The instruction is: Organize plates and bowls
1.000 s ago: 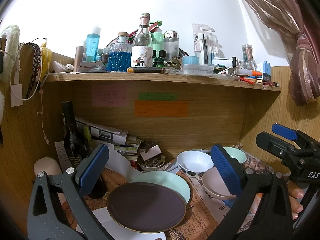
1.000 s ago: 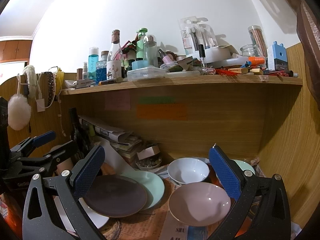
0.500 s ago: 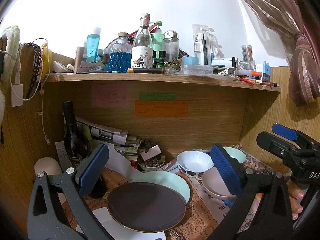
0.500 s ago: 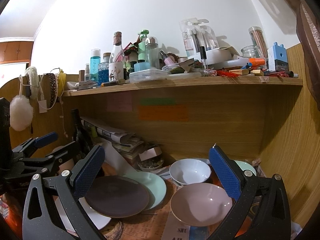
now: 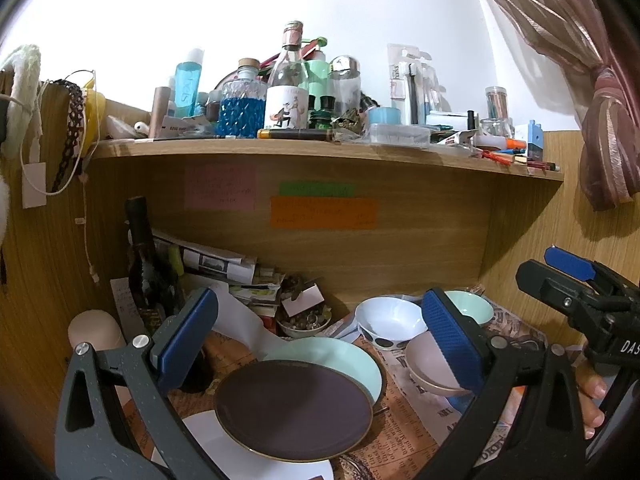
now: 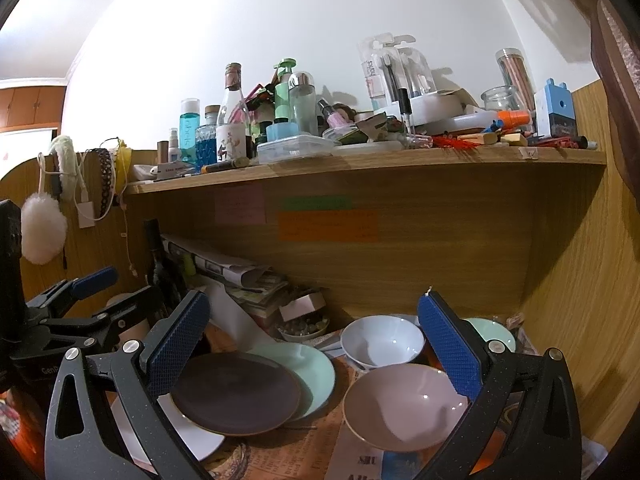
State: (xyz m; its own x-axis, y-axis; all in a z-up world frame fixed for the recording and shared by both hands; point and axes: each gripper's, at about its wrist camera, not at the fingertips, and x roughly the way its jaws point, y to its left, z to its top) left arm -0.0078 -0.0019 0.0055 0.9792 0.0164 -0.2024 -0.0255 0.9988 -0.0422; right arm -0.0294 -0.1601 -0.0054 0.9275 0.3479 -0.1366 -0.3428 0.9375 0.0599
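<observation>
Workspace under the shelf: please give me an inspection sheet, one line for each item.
Surface: newspaper covers the desk under the dishes.
Job's things: dark plate lies on a mint plate and a white plate; pink bowl, white bowl and mint bowl sit to the right.
Clutter: wine bottle, papers, small dish of bits; bottles crowd the shelf.
Grippers: left gripper and right gripper both open, empty, above the dishes.
Cables: white cord hangs on the left wall.
Surroundings: curtain at right; sticky notes on the back panel.
</observation>
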